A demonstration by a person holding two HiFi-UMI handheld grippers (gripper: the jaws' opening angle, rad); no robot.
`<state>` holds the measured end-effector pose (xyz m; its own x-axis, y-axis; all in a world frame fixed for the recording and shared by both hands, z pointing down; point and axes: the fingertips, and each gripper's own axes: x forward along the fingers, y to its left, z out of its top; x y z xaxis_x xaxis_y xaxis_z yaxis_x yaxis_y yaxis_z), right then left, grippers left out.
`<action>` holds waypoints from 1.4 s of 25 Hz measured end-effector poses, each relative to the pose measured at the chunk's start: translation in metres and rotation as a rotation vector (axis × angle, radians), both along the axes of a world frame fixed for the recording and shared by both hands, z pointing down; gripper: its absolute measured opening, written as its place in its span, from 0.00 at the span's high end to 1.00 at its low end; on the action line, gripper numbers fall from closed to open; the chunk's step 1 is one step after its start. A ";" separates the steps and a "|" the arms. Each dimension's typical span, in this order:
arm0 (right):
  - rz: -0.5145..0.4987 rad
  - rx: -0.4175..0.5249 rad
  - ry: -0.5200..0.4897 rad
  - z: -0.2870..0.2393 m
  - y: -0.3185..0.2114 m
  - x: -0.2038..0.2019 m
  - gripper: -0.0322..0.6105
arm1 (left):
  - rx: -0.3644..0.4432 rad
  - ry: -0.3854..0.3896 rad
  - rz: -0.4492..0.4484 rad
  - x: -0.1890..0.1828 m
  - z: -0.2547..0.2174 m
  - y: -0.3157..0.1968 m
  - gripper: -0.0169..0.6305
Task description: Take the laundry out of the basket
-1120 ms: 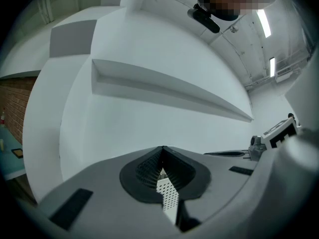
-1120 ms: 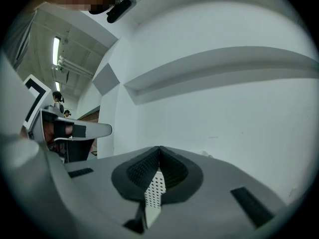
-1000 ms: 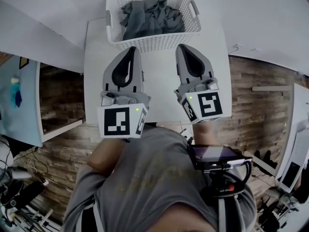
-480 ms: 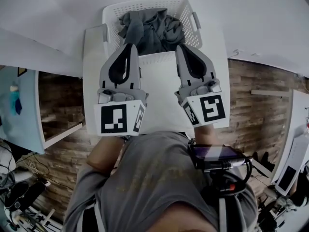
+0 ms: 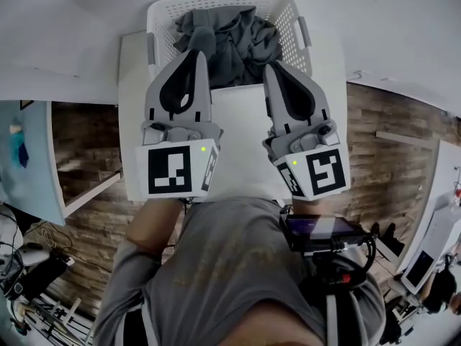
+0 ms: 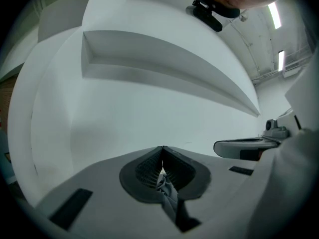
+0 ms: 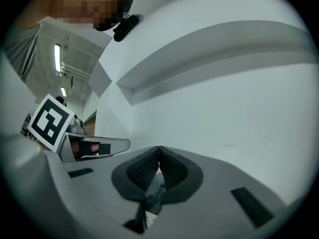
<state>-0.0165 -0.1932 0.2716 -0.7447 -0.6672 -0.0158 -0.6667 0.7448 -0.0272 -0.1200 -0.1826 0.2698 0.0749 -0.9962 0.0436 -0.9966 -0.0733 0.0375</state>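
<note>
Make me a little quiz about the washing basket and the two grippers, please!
1. True or false: the white plastic lattice basket is empty.
2. What is the left gripper shut on? A) crumpled grey cloth laundry B) a yellow sponge C) nothing
3. Fill in: the basket stands on a white ___.
Key: 1 false, grey laundry lies inside; 2 A; 3 table.
</note>
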 end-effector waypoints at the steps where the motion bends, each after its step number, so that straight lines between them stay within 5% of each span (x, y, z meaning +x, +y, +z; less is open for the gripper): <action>1: -0.001 -0.005 -0.002 0.002 -0.004 -0.001 0.94 | -0.011 0.000 -0.003 -0.002 0.003 -0.005 0.96; 10: -0.044 -0.049 -0.052 0.004 -0.036 -0.016 0.94 | -0.135 0.044 -0.008 -0.020 0.035 -0.056 0.94; 22: -0.124 -0.147 -0.120 0.025 -0.075 -0.033 0.94 | -0.345 0.135 0.065 -0.034 0.091 -0.122 0.51; 35: -0.141 -0.127 -0.153 0.016 -0.106 -0.033 0.94 | -0.667 0.059 0.091 -0.052 0.173 -0.150 0.39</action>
